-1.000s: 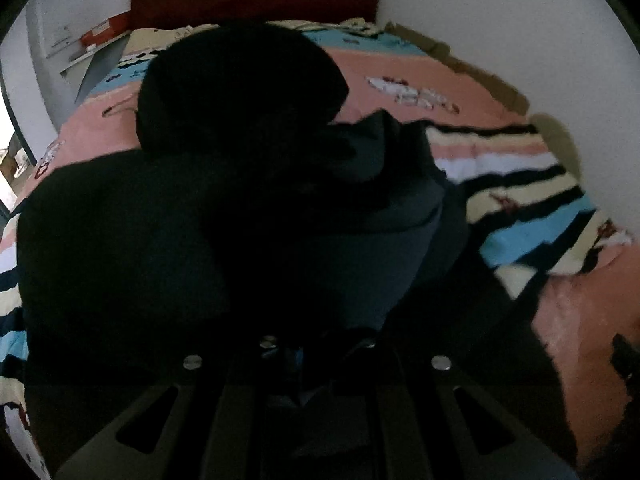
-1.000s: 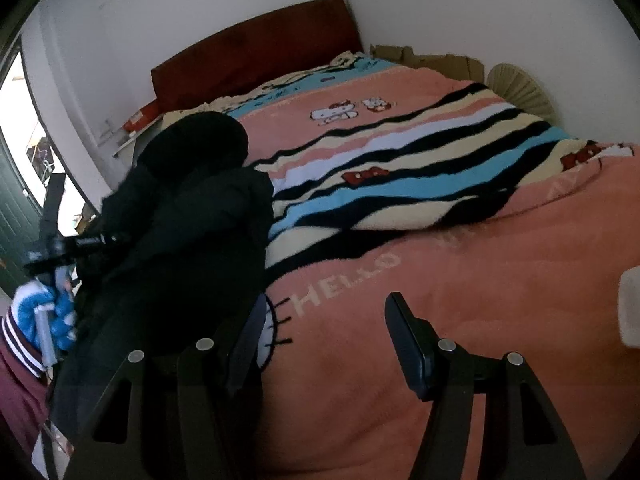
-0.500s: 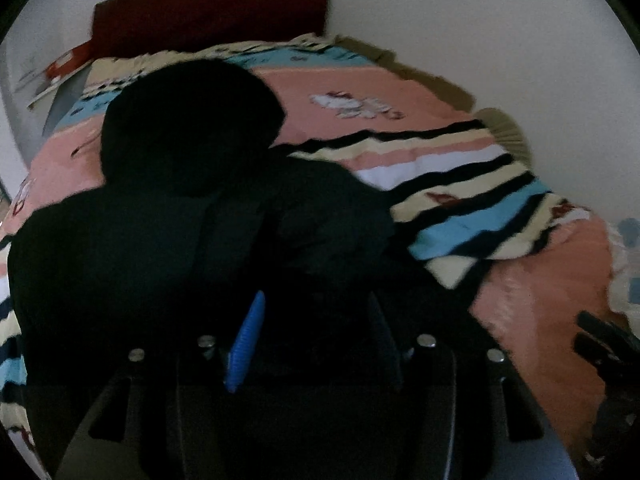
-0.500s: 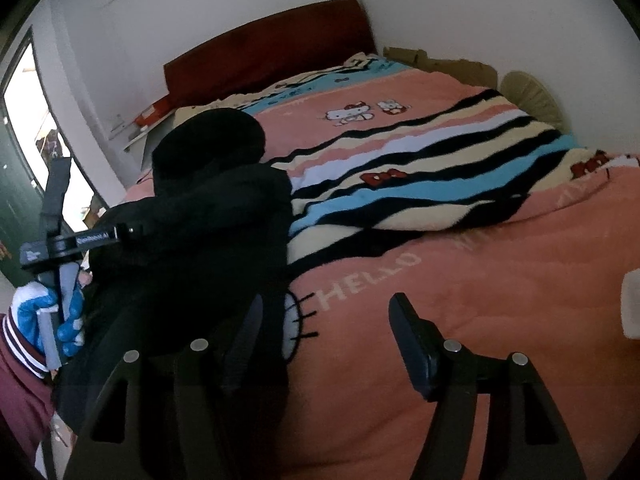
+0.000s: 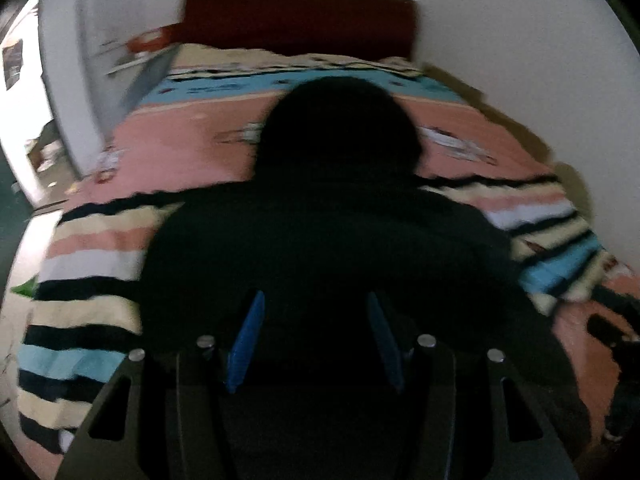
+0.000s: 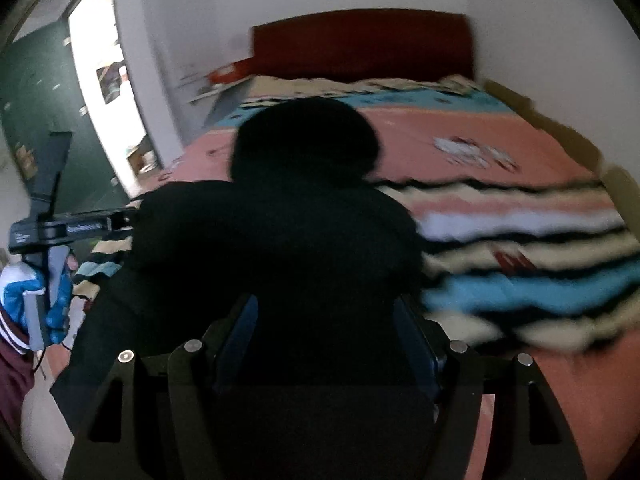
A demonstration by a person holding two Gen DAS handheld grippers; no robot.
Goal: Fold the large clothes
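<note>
Both views are blurred, but the black hooded garment (image 5: 320, 240) dominates each one, spread flat on the striped blanket (image 5: 84, 248) with its rounded hood (image 5: 336, 128) pointing away from the jaws toward the dark red headboard (image 5: 300, 16). The left gripper (image 5: 316, 344) has its 2 blue-padded fingers (image 5: 244, 344) spread apart, nothing clamped, the garment's dark body lying between and just ahead of them. Over to the right gripper (image 6: 332, 344): its 2 jaws stand apart too, framing the garment's lower body, and whether they touch the cloth I cannot tell. Left of those jaws, the left gripper shows again from outside, held up beside the garment's edge in a blue-and-white gloved hand (image 6: 24, 292). Right of the jaws runs bare blanket, pink, black, white and blue bands.
</note>
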